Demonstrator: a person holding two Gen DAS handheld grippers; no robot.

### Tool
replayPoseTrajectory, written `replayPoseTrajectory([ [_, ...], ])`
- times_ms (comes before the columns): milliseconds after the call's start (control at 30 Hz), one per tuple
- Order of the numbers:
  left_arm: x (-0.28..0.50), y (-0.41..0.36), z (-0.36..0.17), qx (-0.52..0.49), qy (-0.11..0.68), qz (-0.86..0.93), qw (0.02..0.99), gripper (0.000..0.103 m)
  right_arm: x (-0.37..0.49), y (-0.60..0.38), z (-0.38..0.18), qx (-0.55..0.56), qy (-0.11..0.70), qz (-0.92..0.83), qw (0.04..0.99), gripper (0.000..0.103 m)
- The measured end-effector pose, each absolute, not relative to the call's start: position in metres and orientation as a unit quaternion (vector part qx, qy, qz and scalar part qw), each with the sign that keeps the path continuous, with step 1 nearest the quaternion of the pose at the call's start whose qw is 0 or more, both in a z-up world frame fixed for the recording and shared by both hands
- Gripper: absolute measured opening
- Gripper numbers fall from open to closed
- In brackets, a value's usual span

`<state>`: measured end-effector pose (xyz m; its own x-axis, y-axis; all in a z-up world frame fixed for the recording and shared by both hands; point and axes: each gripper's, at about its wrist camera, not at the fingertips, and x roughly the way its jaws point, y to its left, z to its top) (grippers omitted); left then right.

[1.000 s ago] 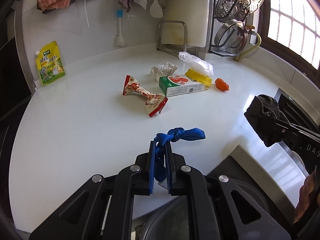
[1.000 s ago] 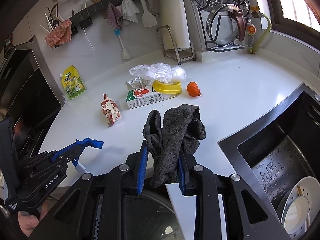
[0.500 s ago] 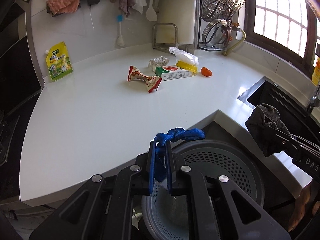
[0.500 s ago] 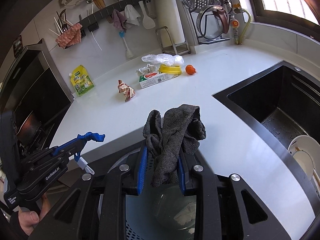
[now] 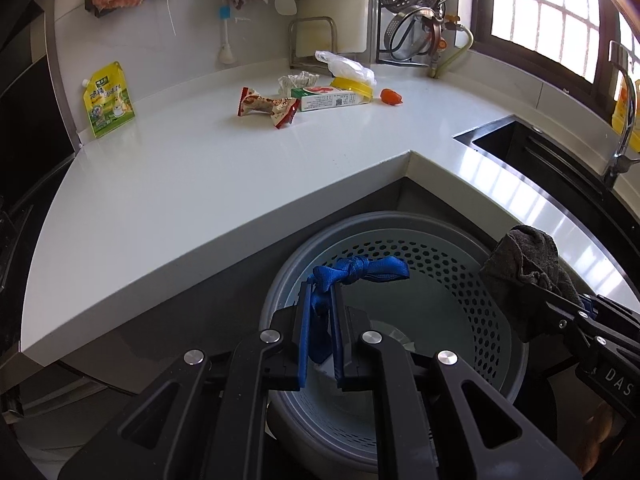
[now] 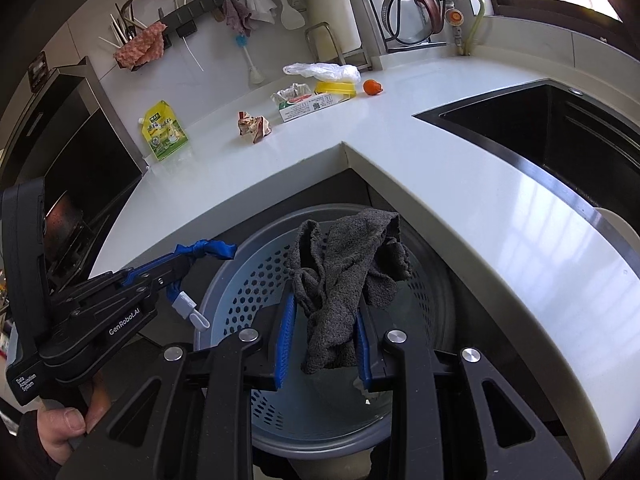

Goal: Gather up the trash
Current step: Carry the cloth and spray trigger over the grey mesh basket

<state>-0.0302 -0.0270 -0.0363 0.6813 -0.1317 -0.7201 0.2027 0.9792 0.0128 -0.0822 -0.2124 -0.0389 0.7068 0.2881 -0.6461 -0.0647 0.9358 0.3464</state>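
Note:
My left gripper (image 5: pixel 320 292) is shut on a knotted blue strap (image 5: pixel 360 270) and holds it over the grey perforated bin (image 5: pixel 420 248) below the counter corner. It also shows in the right wrist view (image 6: pixel 182 258). My right gripper (image 6: pixel 322 300) is shut on a dark grey rag (image 6: pixel 344 264) above the same bin (image 6: pixel 248 280); the rag also shows in the left wrist view (image 5: pixel 524 264). On the white counter (image 5: pixel 200 168) lie a crumpled snack wrapper (image 5: pixel 268 106), a green-and-white carton (image 5: pixel 328 98), a yellow lid (image 5: pixel 352 86), a clear plastic bag (image 5: pixel 344 66) and an orange scrap (image 5: pixel 391 97).
A yellow-green pouch (image 5: pixel 107 98) leans on the wall at the back left. A black sink (image 6: pixel 560 128) with a faucet (image 5: pixel 624 120) is on the right. A dish rack (image 5: pixel 420 12) and hanging utensils line the back wall. A stove (image 6: pixel 64 216) is on the left.
Both grippers have pulled back from over the counter and dropped down, still holding the strap and the rag. They now hang over the bin, which fills more of both views.

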Motion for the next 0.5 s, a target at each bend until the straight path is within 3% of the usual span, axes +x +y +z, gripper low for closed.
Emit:
replayPoseTrajectory([
  [500,-0.027,-0.032,-0.066,0.046,0.424,-0.096,0.899,0.010,-0.079,-0.202,-0.065,0.144,0.403,0.105,0.897,0.025],
])
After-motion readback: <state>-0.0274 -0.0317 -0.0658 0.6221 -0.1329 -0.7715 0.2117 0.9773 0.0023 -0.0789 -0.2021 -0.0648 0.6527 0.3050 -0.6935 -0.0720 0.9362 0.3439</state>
